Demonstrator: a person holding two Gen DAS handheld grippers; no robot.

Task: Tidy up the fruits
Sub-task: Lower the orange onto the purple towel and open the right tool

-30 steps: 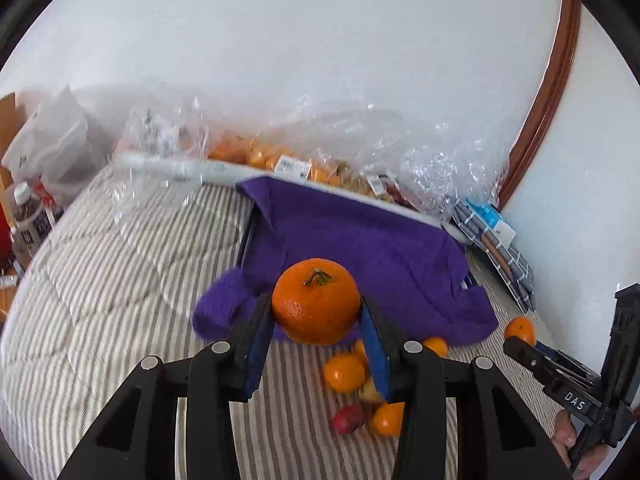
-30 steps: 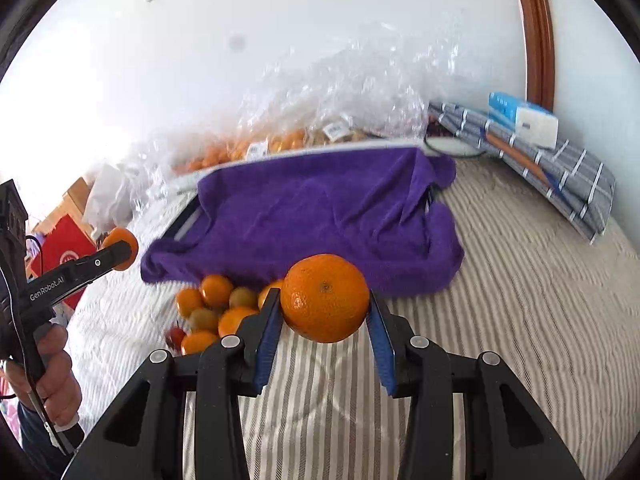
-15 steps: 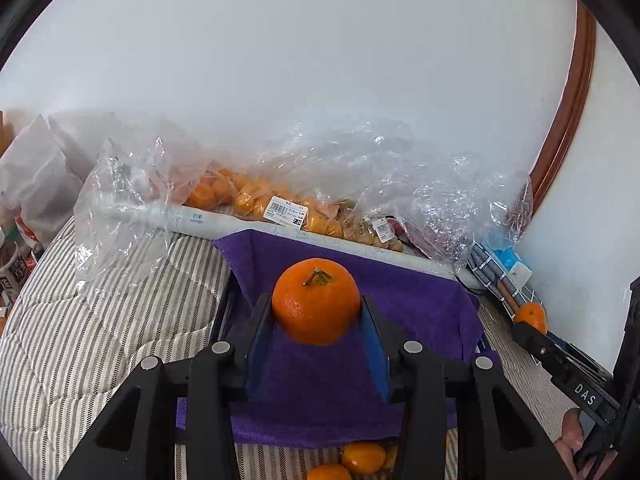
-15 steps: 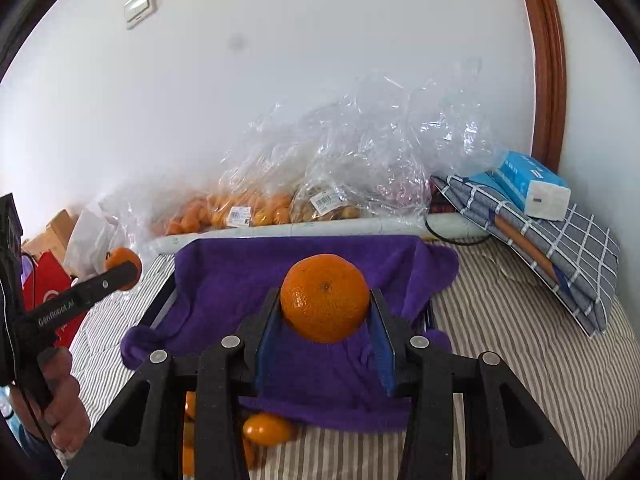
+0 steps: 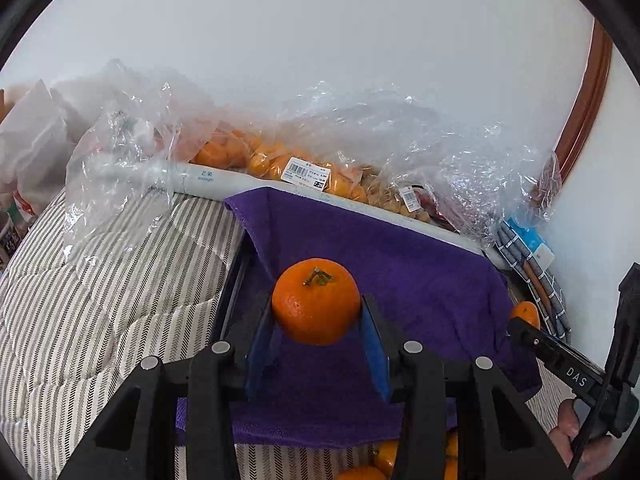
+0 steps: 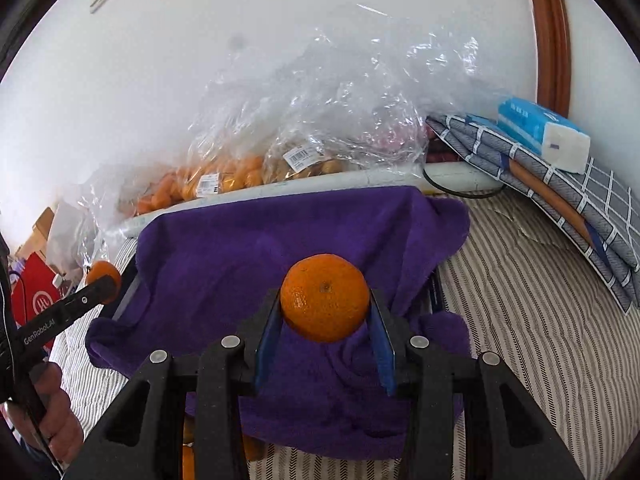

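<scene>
Purple towel (image 5: 400,280) bare ahead (open room), plastic bags (image 6: 320,120) behind — wall-side blocked

A fuzzy matt purple towel (image 6: 248,256) lies before crinkled glossy clear plastic bags (image 6: 340,92) on striped quilted bedding (image 5: 100,280).

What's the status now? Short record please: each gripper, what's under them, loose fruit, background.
left gripper: shut on orange, stem up
right gripper: shut on second orange
below both: purple towel draped over a dark tray
loose fruit: small oranges on the striped bedding, at the towel's near edge
background: bagged fruit along the wall
</scene>
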